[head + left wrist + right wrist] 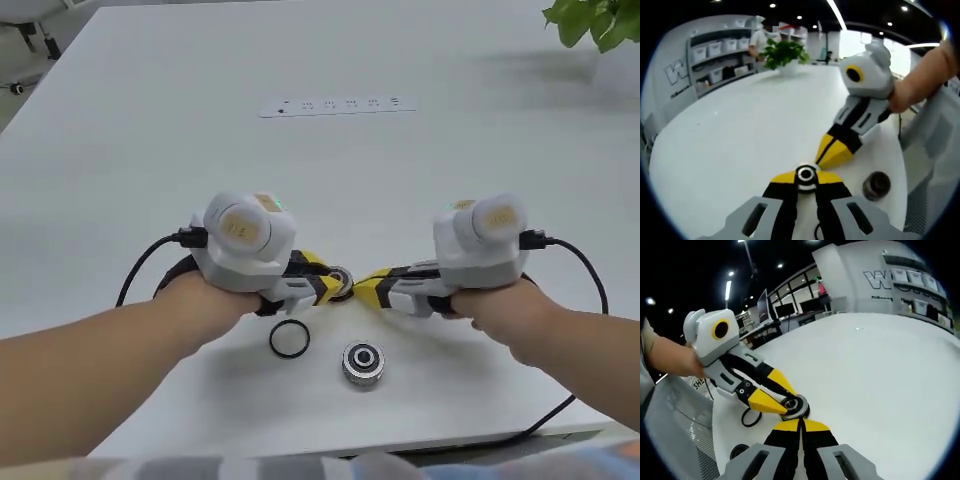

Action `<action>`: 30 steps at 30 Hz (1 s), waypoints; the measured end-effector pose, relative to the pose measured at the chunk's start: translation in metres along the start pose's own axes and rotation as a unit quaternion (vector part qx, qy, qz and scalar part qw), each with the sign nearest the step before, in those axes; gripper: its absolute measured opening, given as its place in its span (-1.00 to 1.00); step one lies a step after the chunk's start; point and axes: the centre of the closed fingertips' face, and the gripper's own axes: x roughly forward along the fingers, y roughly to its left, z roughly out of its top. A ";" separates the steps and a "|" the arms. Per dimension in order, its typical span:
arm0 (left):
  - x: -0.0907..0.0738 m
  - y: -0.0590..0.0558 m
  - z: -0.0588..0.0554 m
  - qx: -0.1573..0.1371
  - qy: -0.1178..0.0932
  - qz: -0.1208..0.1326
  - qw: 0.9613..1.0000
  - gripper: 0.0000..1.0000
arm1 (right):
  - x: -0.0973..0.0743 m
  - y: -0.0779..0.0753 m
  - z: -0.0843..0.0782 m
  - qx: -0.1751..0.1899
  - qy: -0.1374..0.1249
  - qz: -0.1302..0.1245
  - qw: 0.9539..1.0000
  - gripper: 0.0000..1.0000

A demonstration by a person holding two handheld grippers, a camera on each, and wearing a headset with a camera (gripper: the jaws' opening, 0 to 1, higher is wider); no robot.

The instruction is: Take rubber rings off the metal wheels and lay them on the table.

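My left gripper (pixel 328 286) (pixel 806 178) is shut on a small metal wheel (pixel 341 282) (pixel 806 173) (pixel 795 407), held just above the white table (pixel 420 170). My right gripper (pixel 362 288) (pixel 801 423) faces it from the right with its jaws shut, tips against the wheel's rim; I cannot tell whether they pinch its rubber ring. A loose black rubber ring (pixel 289 339) (pixel 751 417) lies flat on the table below the left gripper. A second wheel (pixel 363 362) (pixel 876 185), wearing its dark ring, sits near the front edge.
A white power strip (pixel 337 105) lies at the far middle of the table. A potted plant (pixel 595 20) (pixel 784 52) stands at the far right corner. Black cables (pixel 140 270) trail from both grippers. The table's front edge (pixel 330 445) is close to the wheel.
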 end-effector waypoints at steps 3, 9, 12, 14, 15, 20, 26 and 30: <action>0.000 0.000 0.000 0.000 0.000 0.000 1.000 -0.74 | -0.002 -0.004 0.004 0.033 -0.012 0.004 0.999 -1.00; 0.000 -0.001 0.001 0.000 0.000 0.003 1.000 -0.75 | -0.004 0.001 0.008 0.045 -0.022 0.005 0.999 -1.00; 0.001 -0.001 0.001 0.000 0.000 0.004 1.000 -0.75 | -0.004 0.000 0.010 0.050 -0.026 0.003 0.998 -1.00; 0.001 -0.001 0.001 0.000 0.000 0.005 1.000 -0.75 | -0.004 0.000 0.010 0.043 -0.023 0.000 0.999 -1.00; 0.001 0.000 0.001 0.000 0.000 0.004 1.000 -0.75 | -0.004 0.000 0.010 0.038 -0.022 0.000 0.999 -1.00; 0.001 0.000 0.001 0.000 0.000 0.004 1.000 -0.75 | -0.005 0.004 0.010 0.026 -0.017 -0.002 1.000 -1.00; 0.001 -0.001 0.001 0.000 0.002 0.006 1.000 -0.75 | -0.007 0.003 0.009 0.061 -0.027 0.005 0.998 -1.00; 0.001 -0.001 0.001 0.003 0.004 0.006 1.000 -0.76 | -0.006 0.003 0.011 0.073 -0.030 0.008 0.997 -1.00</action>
